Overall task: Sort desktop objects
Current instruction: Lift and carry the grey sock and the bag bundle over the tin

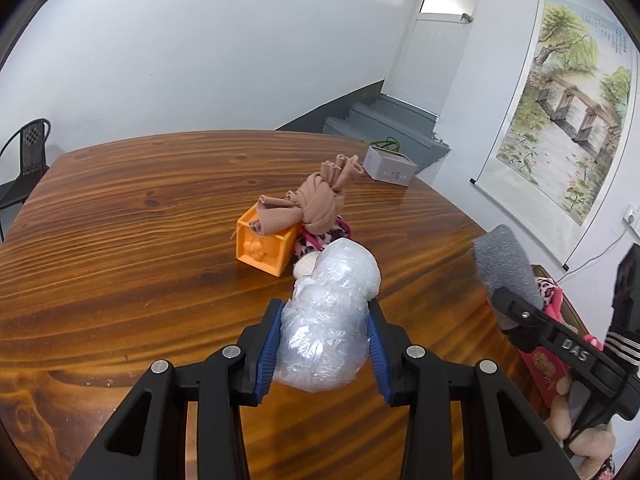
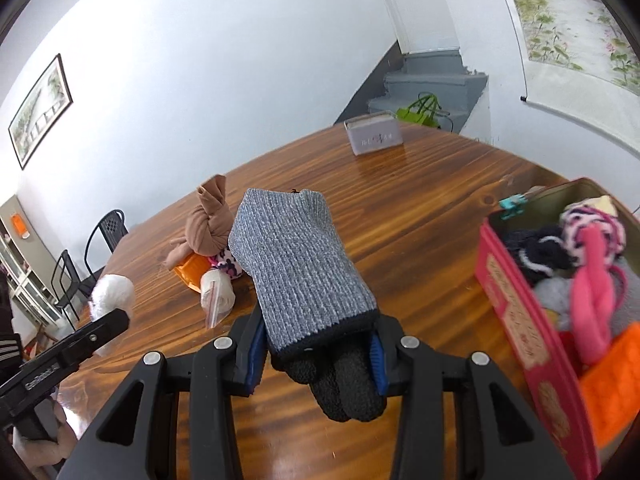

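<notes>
Crumpled clear plastic bag [image 1: 328, 320] sits pinched between the blue pads of the left gripper [image 1: 326, 344], lifted above the wooden table [image 1: 120, 240]. Beyond it at 12 o'clock in the left wrist view stands an orange box [image 1: 264, 248] with a knotted tan stocking [image 1: 316, 200] draped over its rim, and a leopard-print pink cloth [image 1: 316, 240] just beside the box. A small grey tin [image 1: 388, 168] rests near the far table edge at 1 o'clock.

Only the right wrist view shows the right gripper [image 2: 320, 352] clamped on the dark cuff of a grey knitted glove [image 2: 300, 264], whose black fingers hang down between the jaws. At 3 o'clock there, a pink-red tin box [image 2: 520, 320] holds a jumble of socks and cloths, among them a pink one [image 2: 592, 296] and an orange one [image 2: 616, 376]. At 10 o'clock a small zip bag [image 2: 218, 296] lies on the table near the orange box, which the left view hides behind the plastic.

From the left view, the grey glove appears at 3 o'clock, raised off the table.
</notes>
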{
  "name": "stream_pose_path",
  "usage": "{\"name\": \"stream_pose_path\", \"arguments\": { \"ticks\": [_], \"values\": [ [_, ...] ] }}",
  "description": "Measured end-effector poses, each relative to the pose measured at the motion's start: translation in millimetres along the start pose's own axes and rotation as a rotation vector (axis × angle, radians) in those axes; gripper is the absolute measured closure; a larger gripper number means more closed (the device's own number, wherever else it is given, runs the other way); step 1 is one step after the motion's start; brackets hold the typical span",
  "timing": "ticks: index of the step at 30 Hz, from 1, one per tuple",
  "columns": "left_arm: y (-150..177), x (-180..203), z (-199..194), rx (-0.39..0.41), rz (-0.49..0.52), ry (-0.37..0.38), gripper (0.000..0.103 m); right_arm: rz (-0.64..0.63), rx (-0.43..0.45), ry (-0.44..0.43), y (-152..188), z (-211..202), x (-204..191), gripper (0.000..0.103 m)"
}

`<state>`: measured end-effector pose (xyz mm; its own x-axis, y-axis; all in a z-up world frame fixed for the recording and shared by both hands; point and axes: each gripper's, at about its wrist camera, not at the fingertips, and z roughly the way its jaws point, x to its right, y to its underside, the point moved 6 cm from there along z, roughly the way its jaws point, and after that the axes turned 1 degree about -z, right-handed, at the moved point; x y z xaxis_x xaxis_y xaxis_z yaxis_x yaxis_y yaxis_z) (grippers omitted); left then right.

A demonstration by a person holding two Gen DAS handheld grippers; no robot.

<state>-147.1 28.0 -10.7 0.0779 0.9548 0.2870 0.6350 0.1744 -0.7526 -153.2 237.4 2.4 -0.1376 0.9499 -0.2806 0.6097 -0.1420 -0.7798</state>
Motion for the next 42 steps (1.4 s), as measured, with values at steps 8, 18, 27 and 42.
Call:
{"name": "stream_pose_path", "arguments": {
  "ticks": [8,18,27,42],
  "values": [
    [8.5,31.0,-11.6,0.011,0.030,0.031,0.062,-0.010,0.100,-0.001,-12.3,-55.4,13.4,0.058],
    [11.8,75.1,-25.3,0.028,0.098,0.074,0.062,0.009,0.177,0.036,-14.5,-107.6,46.1,0.058],
    [17.8,106.2,-24.4,0.020,0.149,0.105,0.062,0.046,0.223,0.108,-14.0,-138.1,86.0,0.058],
    [28.1,153.2,-15.0,-0.006,0.223,0.154,0.062,0.105,0.252,0.214,-11.2,-167.4,146.6,0.058]
  ]
}}
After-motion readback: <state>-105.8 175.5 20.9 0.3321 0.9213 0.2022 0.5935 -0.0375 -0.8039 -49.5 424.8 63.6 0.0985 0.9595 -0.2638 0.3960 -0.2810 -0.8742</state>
